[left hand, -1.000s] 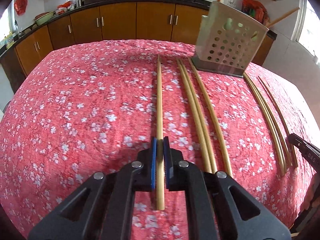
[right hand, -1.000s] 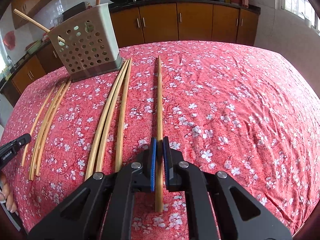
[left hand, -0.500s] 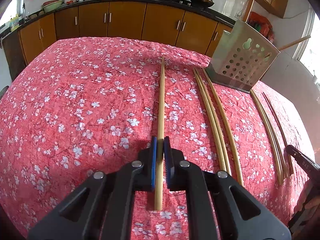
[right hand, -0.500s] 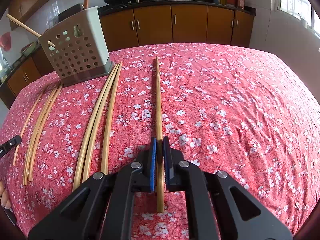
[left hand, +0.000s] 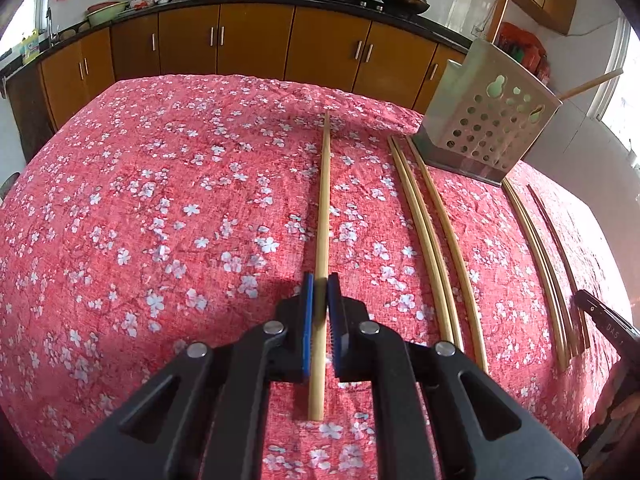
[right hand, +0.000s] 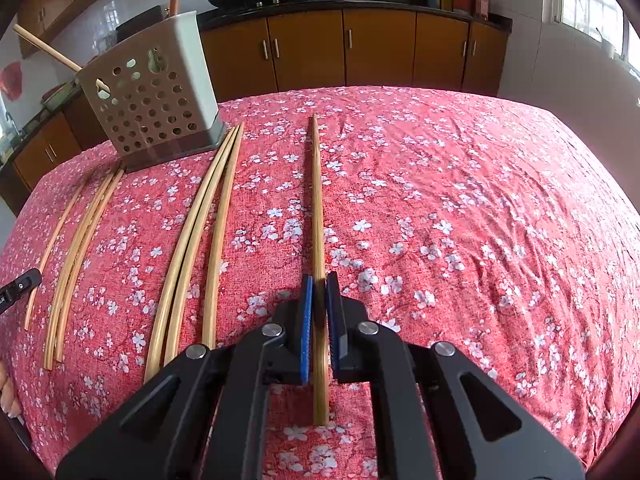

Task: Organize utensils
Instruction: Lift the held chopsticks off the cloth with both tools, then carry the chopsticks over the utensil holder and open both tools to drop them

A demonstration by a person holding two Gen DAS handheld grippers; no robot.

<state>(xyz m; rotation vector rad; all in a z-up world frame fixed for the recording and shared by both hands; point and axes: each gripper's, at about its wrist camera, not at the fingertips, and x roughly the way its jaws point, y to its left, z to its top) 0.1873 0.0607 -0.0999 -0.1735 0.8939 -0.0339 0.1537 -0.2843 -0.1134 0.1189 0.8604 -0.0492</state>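
Two grippers, left and right, each clamp one chopstick near its thick end, so we can drop it into the holder.

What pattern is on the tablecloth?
The tablecloth is red with small white flowers, clearest in the right wrist view.

My chopstick looks like matt pale bamboo. Tablecloth is rough woven cloth, red floral print. Holder is perforated brushed metal, dull sheen. My left gripper is matt black plastic with ribbed blue pads. Cabinets are glossy wood.
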